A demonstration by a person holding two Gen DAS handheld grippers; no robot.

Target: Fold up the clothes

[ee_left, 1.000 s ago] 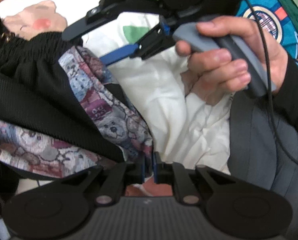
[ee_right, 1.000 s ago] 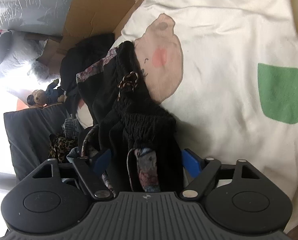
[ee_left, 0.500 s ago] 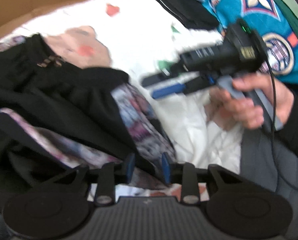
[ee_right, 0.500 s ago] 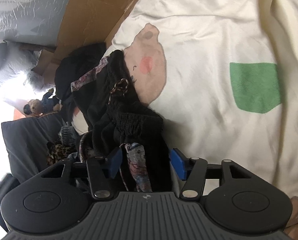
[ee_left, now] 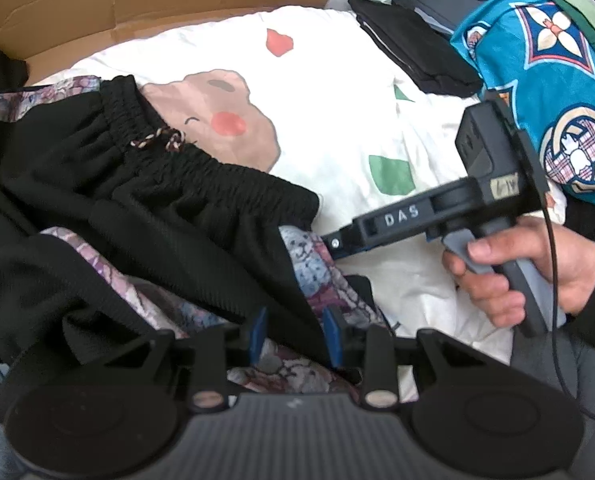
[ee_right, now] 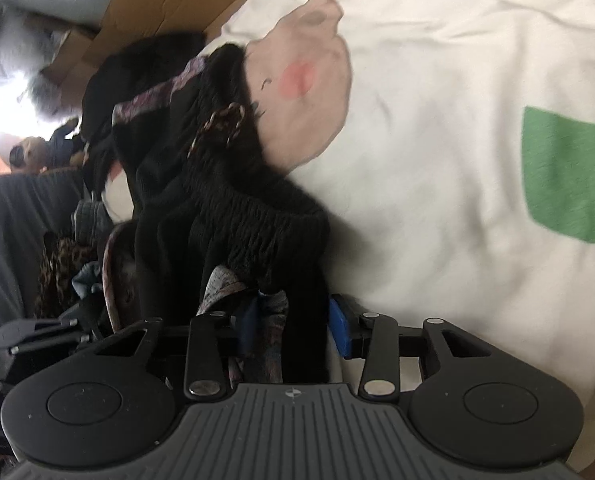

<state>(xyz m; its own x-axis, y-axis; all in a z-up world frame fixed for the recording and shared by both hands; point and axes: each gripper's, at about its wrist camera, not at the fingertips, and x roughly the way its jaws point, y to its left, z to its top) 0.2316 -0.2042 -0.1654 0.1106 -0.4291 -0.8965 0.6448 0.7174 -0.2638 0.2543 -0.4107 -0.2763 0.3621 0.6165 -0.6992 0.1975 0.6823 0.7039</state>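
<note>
left gripper: clamped on shorts | right gripper: has closed on waistband, lower centre | change: shorts lifted off sheet | both ends held, ready to spread

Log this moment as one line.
step: fold clothes | left claw: shut on black shorts | right claw: shut on black shorts near waistband | surface: white printed blanket
</note>
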